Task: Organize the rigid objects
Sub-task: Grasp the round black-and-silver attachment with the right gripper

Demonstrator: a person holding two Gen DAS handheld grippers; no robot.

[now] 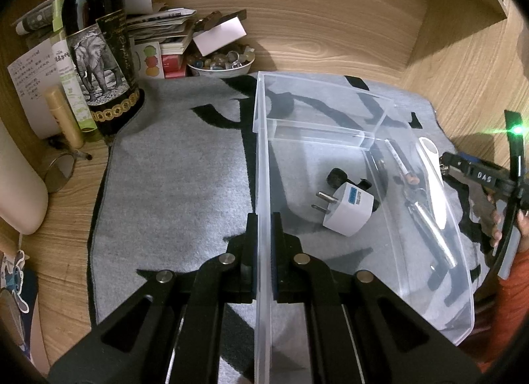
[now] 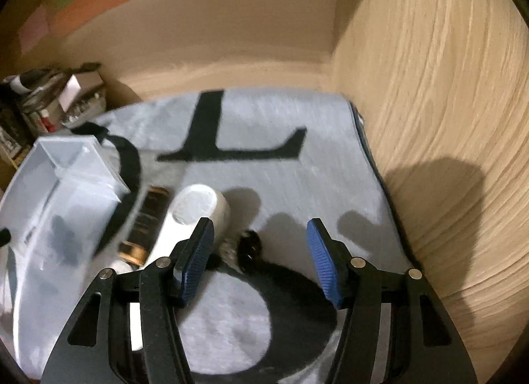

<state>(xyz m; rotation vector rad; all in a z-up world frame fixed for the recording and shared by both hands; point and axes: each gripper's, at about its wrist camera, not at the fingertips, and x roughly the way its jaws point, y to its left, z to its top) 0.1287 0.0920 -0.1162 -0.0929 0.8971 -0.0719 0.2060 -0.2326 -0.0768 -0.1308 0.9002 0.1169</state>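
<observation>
A clear plastic bin stands on a grey mat. My left gripper is shut on the bin's left wall. Inside lie a white plug adapter and a small black object. Right of the bin lie a white device and dark slim items. In the right wrist view, which is blurred, my right gripper is open above the mat, next to the white device, a black and gold cylinder and a small black object. The bin is at its left.
A dark wine bottle stands at the back left, with a gold tube, papers, boxes and a bowl of small stones. Wooden walls close the back and right. The right gripper and hand show at the far right.
</observation>
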